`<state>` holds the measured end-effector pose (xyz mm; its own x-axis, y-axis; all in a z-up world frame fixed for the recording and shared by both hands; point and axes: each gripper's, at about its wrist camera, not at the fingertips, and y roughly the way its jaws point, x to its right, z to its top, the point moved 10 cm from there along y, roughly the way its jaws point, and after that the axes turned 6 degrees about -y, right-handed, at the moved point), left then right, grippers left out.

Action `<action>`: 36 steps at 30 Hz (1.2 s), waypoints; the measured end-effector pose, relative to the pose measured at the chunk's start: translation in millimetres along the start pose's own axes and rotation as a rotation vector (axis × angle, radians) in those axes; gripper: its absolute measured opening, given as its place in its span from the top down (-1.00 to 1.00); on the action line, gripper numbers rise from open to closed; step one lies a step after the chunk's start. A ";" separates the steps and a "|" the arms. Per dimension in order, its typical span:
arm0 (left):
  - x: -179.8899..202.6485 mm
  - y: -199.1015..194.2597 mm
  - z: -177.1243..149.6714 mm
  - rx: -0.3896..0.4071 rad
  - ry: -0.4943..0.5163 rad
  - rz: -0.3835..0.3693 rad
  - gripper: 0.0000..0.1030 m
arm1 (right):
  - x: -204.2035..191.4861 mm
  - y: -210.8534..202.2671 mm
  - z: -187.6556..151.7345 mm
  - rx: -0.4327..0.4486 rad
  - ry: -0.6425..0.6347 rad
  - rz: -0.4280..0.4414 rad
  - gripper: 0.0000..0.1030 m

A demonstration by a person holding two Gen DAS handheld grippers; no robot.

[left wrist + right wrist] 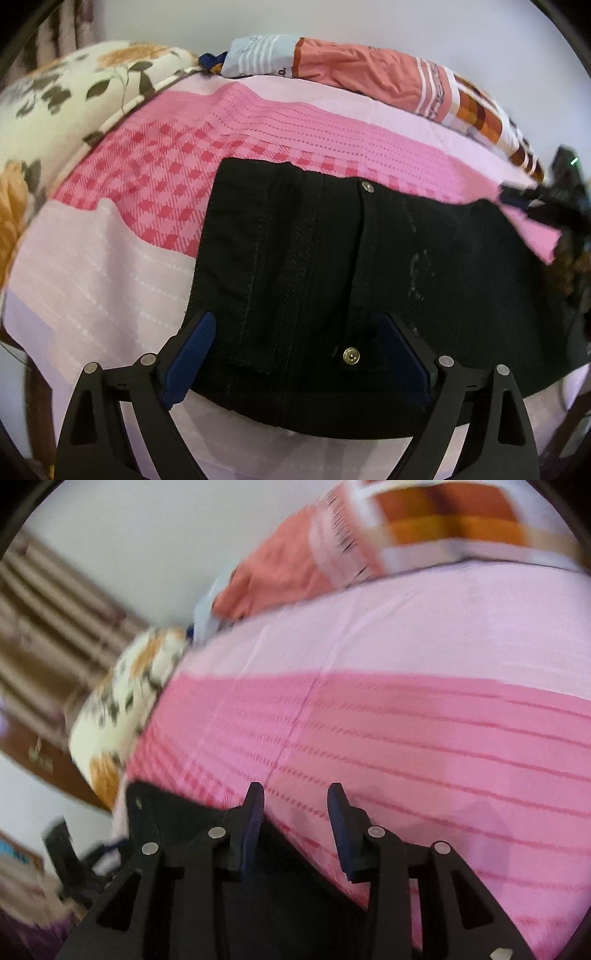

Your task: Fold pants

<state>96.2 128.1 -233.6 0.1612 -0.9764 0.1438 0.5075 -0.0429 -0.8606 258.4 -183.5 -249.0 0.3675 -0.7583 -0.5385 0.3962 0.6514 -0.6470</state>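
Observation:
Black pants [332, 266] lie on the pink bedspread [110, 258], folded, with two metal buttons showing along the fly. My left gripper [295, 332] is open, its blue-padded jaws spread wide over the near edge of the pants, above the brass button [351, 357]. My right gripper [295, 805] is open and empty, hovering over the pink bedspread [406, 720] by the pants' edge [177, 812]. The right gripper also shows at the far right of the left wrist view [546, 199], blurred.
A floral pillow [55, 96] lies at the back left and a salmon and checked folded blanket [369, 77] along the far edge by the white wall. In the right wrist view, the pillow [129, 709], a curtain [55, 627] and wooden furniture sit to the left.

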 end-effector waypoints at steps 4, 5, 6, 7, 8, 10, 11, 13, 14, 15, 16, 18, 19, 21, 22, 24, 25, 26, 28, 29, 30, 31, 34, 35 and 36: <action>1.8 -1.5 -2.8 0.011 0.044 0.062 -0.75 | 21.1 -72.9 -16.9 0.129 0.112 -0.027 0.06; 1.7 -2.4 -2.6 0.013 0.045 0.067 -0.75 | 26.6 -91.3 -26.4 0.153 0.134 -0.045 0.02; 1.6 -3.9 -2.5 0.015 0.042 0.070 -0.76 | 32.8 -109.6 -37.0 0.178 0.153 -0.068 -0.03; 1.2 -5.3 -2.5 0.017 0.038 0.070 -0.75 | 40.5 -128.6 -48.4 0.203 0.173 -0.099 -0.05; 1.1 -6.7 -2.5 0.018 0.033 0.068 -0.75 | 49.3 -147.3 -60.8 0.226 0.192 -0.136 -0.06; 0.4 -9.2 -1.5 0.018 0.020 0.063 -0.76 | 71.8 -185.2 -87.1 0.264 0.235 -0.227 -0.16; 0.4 -9.7 -0.9 0.017 0.015 0.061 -0.76 | 84.6 -204.6 -100.0 0.283 0.259 -0.276 -0.18; -0.3 -11.7 0.3 0.019 0.003 0.058 -0.76 | 110.8 -241.7 -124.1 0.314 0.300 -0.396 -0.26; -0.4 -12.8 0.8 0.020 -0.003 0.056 -0.76 | 124.4 -259.0 -136.1 0.320 0.315 -0.465 -0.30; -0.2 -13.7 1.2 0.022 -0.006 0.055 -0.76 | 137.2 -274.1 -147.4 0.323 0.333 -0.527 -0.36; -0.2 -14.6 1.5 0.024 -0.008 0.057 -0.76 | 150.2 -287.5 -158.1 0.329 0.363 -0.564 -0.38; 0.8 -15.6 1.6 0.023 -0.005 0.063 -0.76 | 176.1 -307.4 -179.3 0.335 0.439 -0.617 -0.40; 1.3 -16.6 1.9 0.025 -0.003 0.068 -0.76 | 186.5 -314.8 -188.1 0.334 0.466 -0.645 -0.40; 2.3 -19.0 2.2 0.031 -0.002 0.073 -0.76 | 205.1 -325.3 -204.0 0.333 0.505 -0.679 -0.41; 3.2 -20.0 2.2 0.034 -0.001 0.072 -0.76 | 211.4 -328.7 -210.3 0.327 0.516 -0.693 -0.41; 4.0 -22.4 3.1 0.044 0.005 0.082 -0.76 | 221.4 -329.2 -221.1 0.319 0.544 -0.691 -0.41; 4.5 -23.7 3.7 0.049 0.011 0.090 -0.75 | 225.8 -327.0 -225.0 0.319 0.553 -0.678 -0.41; 5.2 -24.4 4.1 0.051 0.014 0.092 -0.76 | 223.8 -327.0 -225.8 0.328 0.547 -0.676 -0.41; 7.2 -26.9 5.3 0.060 0.021 0.099 -0.75 | 220.0 -326.8 -227.8 0.337 0.535 -0.671 -0.55; 7.4 -27.9 5.6 0.064 0.023 0.101 -0.76 | 218.3 -324.5 -226.9 0.337 0.531 -0.655 -0.61; 8.0 -28.9 5.9 0.067 0.024 0.099 -0.76 | 216.2 -322.1 -226.2 0.343 0.531 -0.624 -0.71; 8.9 -29.5 6.0 0.068 0.026 0.097 -0.76 | 213.0 -322.1 -228.0 0.350 0.532 -0.607 -0.75; 11.2 -32.4 6.5 0.077 0.036 0.098 -0.76 | 203.6 -317.3 -227.9 0.373 0.533 -0.501 -0.76; 12.0 -33.2 6.5 0.079 0.039 0.096 -0.76 | 200.7 -316.5 -228.8 0.385 0.541 -0.464 -0.76; 13.2 -34.2 6.7 0.081 0.043 0.092 -0.76 | 199.1 -316.9 -230.5 0.398 0.548 -0.438 -0.76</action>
<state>86.6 118.1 -199.0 0.1749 -0.9836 0.0433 0.5587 0.0629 -0.8270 12.1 -546.5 -275.6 -0.3144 -0.7838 -0.5355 0.7165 0.1741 -0.6755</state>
